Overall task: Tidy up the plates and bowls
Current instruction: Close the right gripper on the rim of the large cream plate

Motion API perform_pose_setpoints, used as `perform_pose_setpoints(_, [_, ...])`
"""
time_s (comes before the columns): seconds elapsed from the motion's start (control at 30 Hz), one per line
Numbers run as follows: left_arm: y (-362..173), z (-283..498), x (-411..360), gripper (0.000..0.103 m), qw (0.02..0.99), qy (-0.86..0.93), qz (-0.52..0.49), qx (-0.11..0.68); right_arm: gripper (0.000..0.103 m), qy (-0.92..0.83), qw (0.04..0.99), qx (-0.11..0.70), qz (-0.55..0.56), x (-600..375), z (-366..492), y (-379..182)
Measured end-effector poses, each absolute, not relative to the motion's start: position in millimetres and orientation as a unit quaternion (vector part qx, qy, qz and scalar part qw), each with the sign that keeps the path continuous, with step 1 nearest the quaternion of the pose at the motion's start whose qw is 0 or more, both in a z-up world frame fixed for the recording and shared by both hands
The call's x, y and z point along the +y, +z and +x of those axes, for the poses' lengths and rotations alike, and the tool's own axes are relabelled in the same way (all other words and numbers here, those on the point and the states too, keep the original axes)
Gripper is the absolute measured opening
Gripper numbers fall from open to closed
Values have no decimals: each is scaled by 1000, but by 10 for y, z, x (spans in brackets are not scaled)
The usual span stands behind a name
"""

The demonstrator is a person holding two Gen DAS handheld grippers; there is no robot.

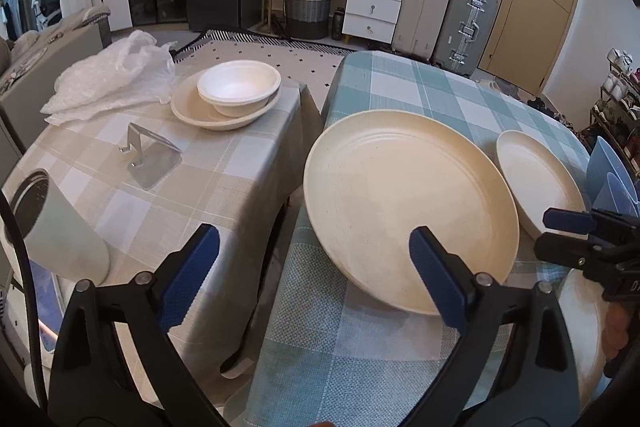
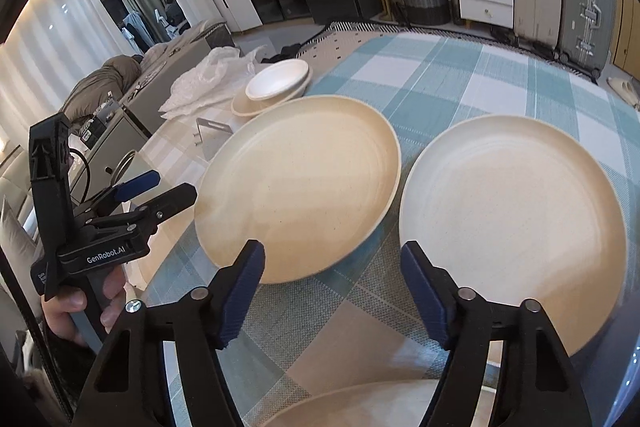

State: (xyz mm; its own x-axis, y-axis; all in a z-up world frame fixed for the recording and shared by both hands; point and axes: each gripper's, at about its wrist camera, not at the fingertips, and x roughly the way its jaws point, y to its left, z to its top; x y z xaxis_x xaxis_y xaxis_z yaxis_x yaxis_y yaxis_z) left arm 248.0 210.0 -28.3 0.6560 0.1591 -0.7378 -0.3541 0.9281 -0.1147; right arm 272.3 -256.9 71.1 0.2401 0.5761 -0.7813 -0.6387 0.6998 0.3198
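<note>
Where frames end, 1 plate (image 2: 360, 407) shows partly.

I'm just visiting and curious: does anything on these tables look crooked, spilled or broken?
Nothing spilled or broken. One oddity: the large cream plate sits at the checked table's left edge, its rim slightly overhanging the gap. The white bowl sits off-centre in its plate.

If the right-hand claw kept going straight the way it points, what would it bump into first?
Probably the checked tablecloth in the gap between the two plates, with the right plate just beside the right gripper; depth is hard to judge.
</note>
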Motion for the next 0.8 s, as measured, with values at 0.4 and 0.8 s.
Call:
perform_pose_setpoints(0.4, [-445,2596,2126,57,891,119,-138,415,52,369,774,511,-57,-2310,2810,489])
perform_pose_setpoints(0.8, [-522,2654,2099,20,885,110,-138,432,38,347,782,513,-69,-2254,2838,410])
